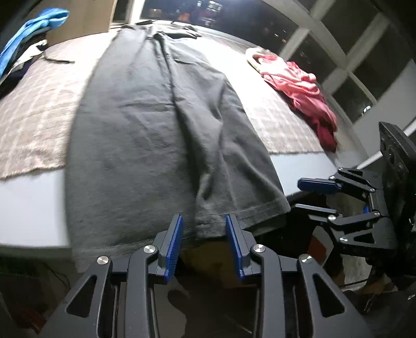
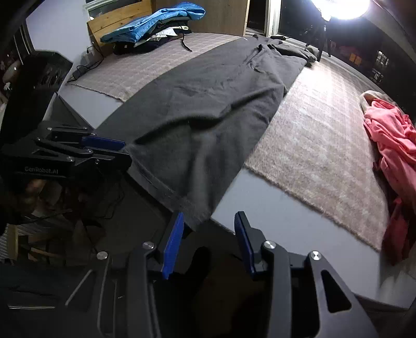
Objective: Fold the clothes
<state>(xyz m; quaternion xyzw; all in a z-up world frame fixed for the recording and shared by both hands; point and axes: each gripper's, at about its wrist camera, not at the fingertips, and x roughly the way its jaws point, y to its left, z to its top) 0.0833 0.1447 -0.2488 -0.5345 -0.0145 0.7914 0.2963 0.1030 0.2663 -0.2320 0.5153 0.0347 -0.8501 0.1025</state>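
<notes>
A long dark grey garment (image 1: pixel 156 124) lies stretched lengthwise along the bed, and its hem hangs over the near edge. My left gripper (image 1: pixel 204 221) is at that hem. Its blue pads (image 1: pixel 174 247) stand apart, with a bunched bit of hem between them that they do not press. From the right wrist the same garment (image 2: pixel 208 104) runs away diagonally. My right gripper (image 2: pixel 209 217) is open just off the garment's near corner, holding nothing. Each gripper shows in the other's view: the right gripper (image 1: pixel 304 195) at the right and the left gripper (image 2: pixel 126 150) at the left.
A pinkish checked blanket (image 2: pixel 312 145) covers the white bed surface (image 1: pixel 31 202). A crumpled pink and red garment (image 1: pixel 299 88) lies at the right edge. A pile with a blue garment (image 2: pixel 156 23) on top sits at the far left, by a wooden headboard. Dark windows are behind.
</notes>
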